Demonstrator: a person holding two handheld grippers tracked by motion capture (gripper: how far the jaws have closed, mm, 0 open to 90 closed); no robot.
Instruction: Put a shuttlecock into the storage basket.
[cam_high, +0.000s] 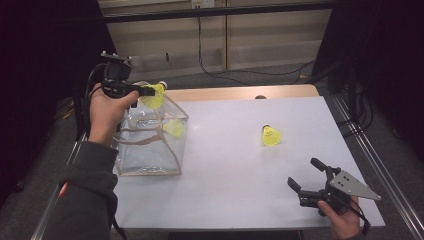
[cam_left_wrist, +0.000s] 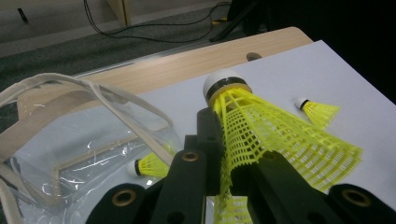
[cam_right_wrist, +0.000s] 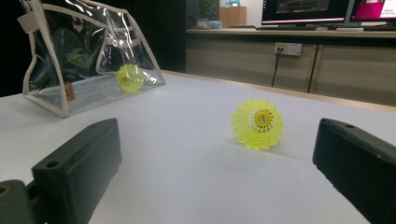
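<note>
Three yellow shuttlecocks are in play on a white tabletop (cam_high: 235, 165) whose far edge shows a strip of pale wood; beyond it lie dark carpet, trailing cables and light cabinet fronts, with black surroundings at both sides. The shuttlecocks have net-like plastic skirts flaring from white rounded corks with a black band. The bag (cam_high: 150, 145) is clear, glossy plastic with beige fabric edging and handles, standing open at the top.

The left gripper (cam_high: 148, 91), held level in a raised hand above the bag's mouth, is clenched on the skirt of the held shuttlecock (cam_left_wrist: 261, 135), cork pointing away from it. Just below its jaws, the second shuttlecock (cam_high: 173, 128) lies inside the bag. The right gripper (cam_high: 306, 174) rests low near the table's close corner, jaws spread wide with nothing between them; the third shuttlecock (cam_right_wrist: 258, 123) lies on its side ahead of it, well apart.
</note>
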